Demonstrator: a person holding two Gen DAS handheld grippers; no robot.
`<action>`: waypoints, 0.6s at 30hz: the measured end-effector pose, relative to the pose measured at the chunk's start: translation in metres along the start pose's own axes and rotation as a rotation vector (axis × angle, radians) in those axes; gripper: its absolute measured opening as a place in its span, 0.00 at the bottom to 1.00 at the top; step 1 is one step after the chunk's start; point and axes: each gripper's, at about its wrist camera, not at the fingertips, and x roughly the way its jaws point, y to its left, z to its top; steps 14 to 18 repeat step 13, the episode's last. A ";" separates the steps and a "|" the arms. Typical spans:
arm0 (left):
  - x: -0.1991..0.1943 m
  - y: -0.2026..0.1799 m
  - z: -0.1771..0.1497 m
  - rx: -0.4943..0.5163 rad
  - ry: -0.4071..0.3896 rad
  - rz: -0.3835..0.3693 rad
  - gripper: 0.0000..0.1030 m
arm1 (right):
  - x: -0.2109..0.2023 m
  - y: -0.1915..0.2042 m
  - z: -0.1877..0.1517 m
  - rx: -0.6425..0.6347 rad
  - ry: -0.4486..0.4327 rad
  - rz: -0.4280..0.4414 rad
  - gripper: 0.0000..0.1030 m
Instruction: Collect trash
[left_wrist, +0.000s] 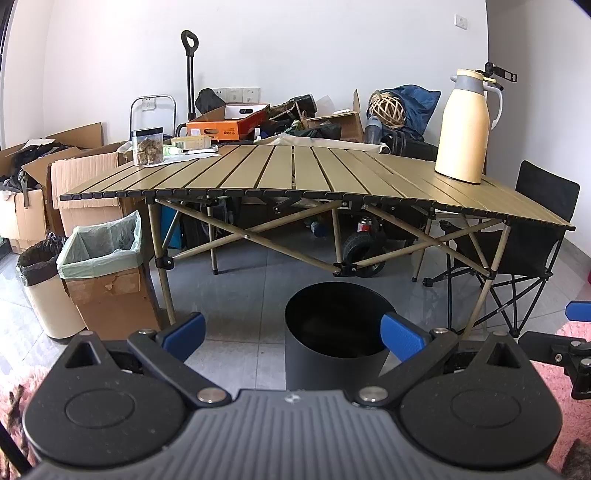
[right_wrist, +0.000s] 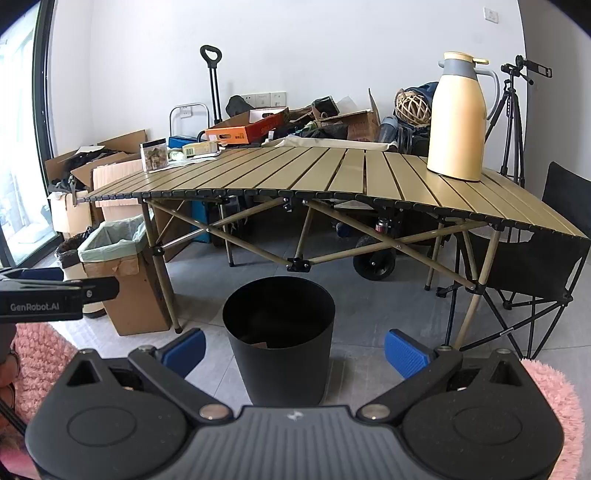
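A black round bin (left_wrist: 332, 354) stands on the grey floor in front of the folding table (left_wrist: 295, 173). It also shows in the right wrist view (right_wrist: 279, 339), with a scrap of something at its bottom. My left gripper (left_wrist: 293, 334) is open and empty, just above and before the bin. My right gripper (right_wrist: 295, 350) is open and empty, a little behind the bin. On the table's far left lie a clear jar (left_wrist: 147, 146), a pale box (left_wrist: 190, 141) and papers (left_wrist: 184, 155). A cream thermos jug (left_wrist: 467, 127) stands at the right.
A cardboard box lined with a green bag (left_wrist: 107, 273) and a cream bin with a black liner (left_wrist: 44, 288) stand left of the table. A black folding chair (left_wrist: 524, 254) is at the right. Boxes and clutter (left_wrist: 280, 118) fill the wall behind. A tripod (right_wrist: 511, 122) stands far right.
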 end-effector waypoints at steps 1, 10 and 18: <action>0.000 -0.001 0.000 0.001 -0.001 0.000 1.00 | 0.000 0.000 0.000 0.000 -0.001 0.000 1.00; -0.005 -0.002 0.001 0.011 -0.023 -0.021 1.00 | -0.005 0.001 -0.001 0.000 -0.016 -0.008 1.00; -0.005 -0.001 0.001 0.011 -0.025 -0.027 1.00 | -0.006 0.002 -0.001 -0.002 -0.020 -0.009 1.00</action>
